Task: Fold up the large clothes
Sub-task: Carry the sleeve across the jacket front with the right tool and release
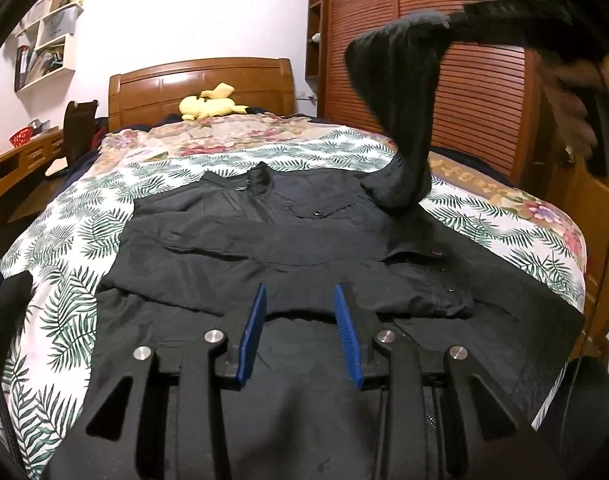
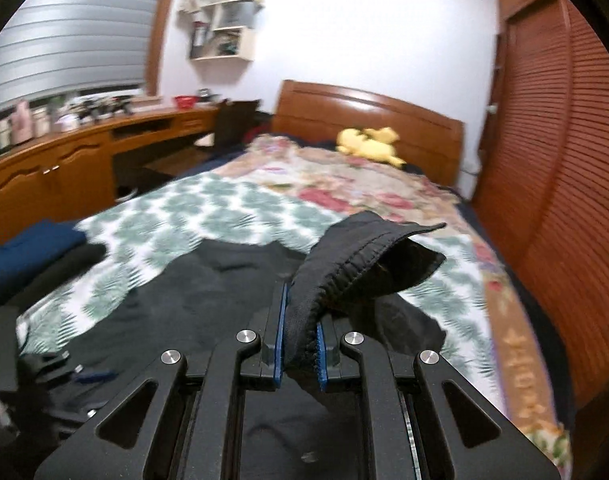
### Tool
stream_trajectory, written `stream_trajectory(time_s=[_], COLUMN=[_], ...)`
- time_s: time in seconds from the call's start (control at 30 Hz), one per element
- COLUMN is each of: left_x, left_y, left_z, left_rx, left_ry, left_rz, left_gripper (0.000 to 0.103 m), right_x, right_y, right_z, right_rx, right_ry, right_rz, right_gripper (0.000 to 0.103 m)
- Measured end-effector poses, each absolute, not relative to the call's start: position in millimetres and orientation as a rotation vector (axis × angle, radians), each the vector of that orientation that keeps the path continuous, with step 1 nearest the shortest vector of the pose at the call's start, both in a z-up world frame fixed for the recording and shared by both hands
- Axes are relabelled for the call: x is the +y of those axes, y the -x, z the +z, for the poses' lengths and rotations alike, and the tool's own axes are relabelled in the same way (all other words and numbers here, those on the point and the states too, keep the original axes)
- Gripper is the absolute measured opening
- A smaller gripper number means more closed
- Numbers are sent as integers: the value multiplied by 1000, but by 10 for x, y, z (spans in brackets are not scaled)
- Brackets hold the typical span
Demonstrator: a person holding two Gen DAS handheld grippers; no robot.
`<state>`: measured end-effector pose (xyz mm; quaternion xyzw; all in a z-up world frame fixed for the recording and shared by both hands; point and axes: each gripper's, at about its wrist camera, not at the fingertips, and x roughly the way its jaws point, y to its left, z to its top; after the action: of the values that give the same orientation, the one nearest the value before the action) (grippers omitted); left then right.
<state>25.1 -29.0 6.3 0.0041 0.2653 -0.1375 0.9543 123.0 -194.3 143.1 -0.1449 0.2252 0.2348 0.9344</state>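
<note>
Right claw (image 2: 300, 344) pinches the stitched cuff (image 2: 344, 268) of a limp black jacket (image 1: 264, 240); left claw (image 1: 300, 308) hovers part-open, empty, above it.

Glowing under even, slightly dim indoor light, with fisheye bending throughout.

Blurring heavily across the right wrist view: smearing the leaf-print bedspread (image 2: 208, 216), the yellow plush toy (image 2: 368, 142) and the wall shelves (image 2: 224, 20), while keeping the stitched black cuff (image 2: 344, 276) fairly sharp. Staying crisper in the left wrist view, yet streaking the lifted sleeve (image 1: 400, 92) and the hand (image 1: 572, 100) at the right edge. Catching small glints on the tool bolts (image 1: 215, 336) and a soft sheen along the wooden headboard (image 1: 200, 80). Swallowing folds in the black jacket (image 1: 264, 240). Curving straight lines and darkening into black vignettes at the corners.
</note>
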Motion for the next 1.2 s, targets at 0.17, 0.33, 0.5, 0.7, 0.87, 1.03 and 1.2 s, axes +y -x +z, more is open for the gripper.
stream_trajectory(time_s=[0.17, 0.33, 0.5, 0.7, 0.87, 1.03, 1.2], left_x=[-273, -236, -208, -202, -206, -227, -296], left_y=[-244, -249, -266, -285, -296, -315, -304], left_z=[58, 61, 65, 20, 14, -20, -51], left_rx=[541, 539, 541, 554, 553, 564, 570], left_ry=[-14, -6, 3, -5, -12, -9, -37], left_rz=[-279, -274, -267, -258, -244, -235, -232], left_gripper=[34, 34, 34, 34, 34, 34, 34], right_x=[-1835, -1952, -2103, -2140, -2049, -2021, -2055], right_y=[-1022, -975, -957, -780, -603, -469, -331], right_z=[985, 448, 71, -260, -304, -288, -228], right_rx=[535, 648, 695, 689, 692, 686, 665], right_ry=[271, 234, 190, 91, 120, 148, 180], right_rz=[544, 536, 501, 526, 562, 581, 549], right_gripper=[10, 10, 10, 10, 12, 14, 46])
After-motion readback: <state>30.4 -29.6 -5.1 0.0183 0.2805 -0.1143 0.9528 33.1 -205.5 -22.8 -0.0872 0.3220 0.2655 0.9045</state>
